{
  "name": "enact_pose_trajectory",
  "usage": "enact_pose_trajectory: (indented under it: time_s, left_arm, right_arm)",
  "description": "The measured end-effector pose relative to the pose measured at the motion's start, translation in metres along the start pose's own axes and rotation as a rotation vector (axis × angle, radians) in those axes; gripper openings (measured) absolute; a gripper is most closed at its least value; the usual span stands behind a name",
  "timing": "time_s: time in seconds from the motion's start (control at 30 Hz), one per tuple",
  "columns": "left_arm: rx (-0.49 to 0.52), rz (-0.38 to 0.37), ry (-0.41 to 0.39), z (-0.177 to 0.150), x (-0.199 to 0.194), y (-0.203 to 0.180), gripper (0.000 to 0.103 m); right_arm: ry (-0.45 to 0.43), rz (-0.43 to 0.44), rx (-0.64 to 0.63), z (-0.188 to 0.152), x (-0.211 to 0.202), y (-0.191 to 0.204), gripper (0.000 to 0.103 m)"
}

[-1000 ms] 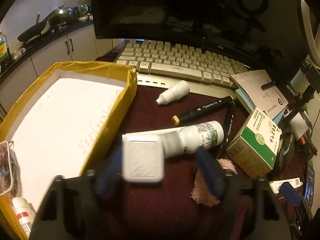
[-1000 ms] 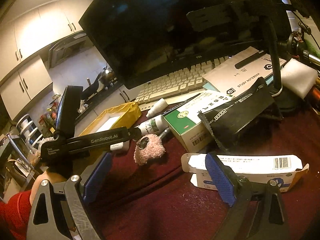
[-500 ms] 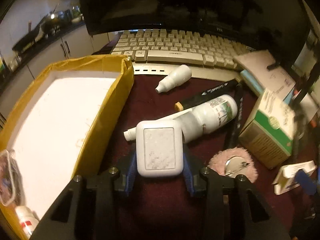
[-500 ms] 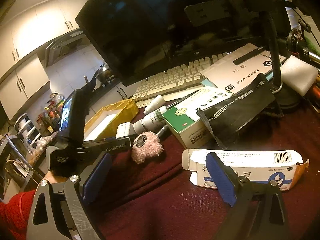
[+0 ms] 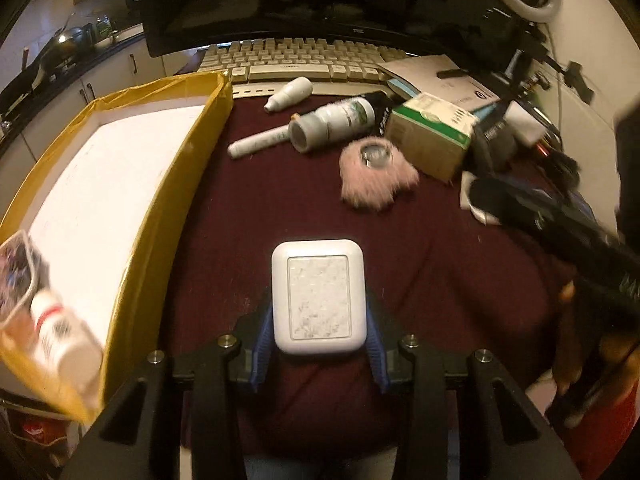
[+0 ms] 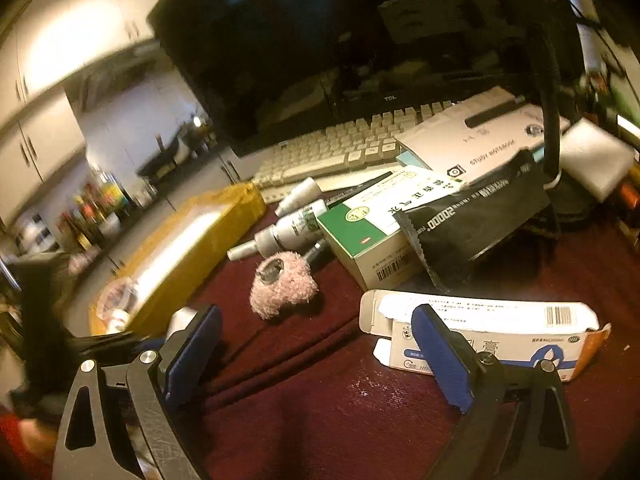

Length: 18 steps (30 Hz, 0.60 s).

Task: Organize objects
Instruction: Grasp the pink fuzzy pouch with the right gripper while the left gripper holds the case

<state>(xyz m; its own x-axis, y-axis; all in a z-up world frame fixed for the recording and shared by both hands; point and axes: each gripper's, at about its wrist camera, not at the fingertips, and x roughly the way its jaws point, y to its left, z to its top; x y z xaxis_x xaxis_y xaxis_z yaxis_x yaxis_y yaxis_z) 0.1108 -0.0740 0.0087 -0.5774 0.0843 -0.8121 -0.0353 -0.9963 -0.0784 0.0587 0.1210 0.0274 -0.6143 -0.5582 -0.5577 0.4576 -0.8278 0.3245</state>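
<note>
While the yellow-sided tray [image 5: 192, 148] lay open on the surface [image 5: 420, 248], the left hand-held gripper [image 5: 318, 340] pinched the white case [image 5: 319, 296] just right of the tray. Carrying it level over the tray's wall before letting go seemed wisest; the right hand-held gripper [image 6: 320, 360] stood spread and empty.

Left gripper [image 5: 318, 344]: matte black frame, angular cut-out arms, blue ribbed pads [image 5: 262, 344] on the inner faces. Round silver screws on the arms behind the pads.

Right gripper [image 6: 316, 356]: same black frame with triangular cut-outs, blue textured pads [image 6: 442, 354], silver screws just behind the pads.

Red sleeve [image 6: 16, 452] at the lower-left corner, beside the right gripper's frame.
</note>
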Motion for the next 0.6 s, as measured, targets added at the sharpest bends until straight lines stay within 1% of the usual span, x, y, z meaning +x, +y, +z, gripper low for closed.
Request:
enact_pose_trajectory:
  time_s: [0.07, 0.13, 0.2, 0.27, 0.33, 0.47, 0.57, 0.6]
  left_arm:
    - [-0.006, -0.022, -0.010, -0.005, -0.004, 0.007, 0.039]
    - [-0.022, -0.037, -0.021, -0.004, -0.004, 0.012, 0.039]
    - [-0.037, -0.048, -0.034, -0.003, -0.003, 0.017, 0.039]
    - [-0.033, -0.051, -0.048, -0.003, -0.002, 0.018, 0.039]
    - [-0.028, -0.053, -0.055, -0.003, -0.003, 0.018, 0.039]
    - [-0.053, -0.086, -0.053, -0.004, -0.005, 0.025, 0.040]
    - [-0.062, -0.100, -0.053, -0.004, -0.004, 0.027, 0.040]
    - [-0.061, -0.100, -0.053, -0.003, -0.004, 0.026, 0.040]
  right_arm:
    - [0.003, 0.046, -0.049, 0.005, 0.000, 0.017, 0.098]
    - [0.023, 0.059, -0.098, 0.012, 0.005, 0.033, 0.097]
    - [0.056, 0.023, -0.145, 0.019, 0.018, 0.046, 0.091]
    - [0.101, 0.000, -0.166, 0.024, 0.035, 0.050, 0.085]
    - [0.157, -0.024, -0.156, 0.028, 0.055, 0.048, 0.081]
    - [0.212, -0.120, -0.159, 0.029, 0.084, 0.047, 0.075]
    - [0.255, -0.142, -0.155, 0.026, 0.096, 0.046, 0.050]
    - [0.235, -0.141, -0.152, 0.027, 0.093, 0.047, 0.045]
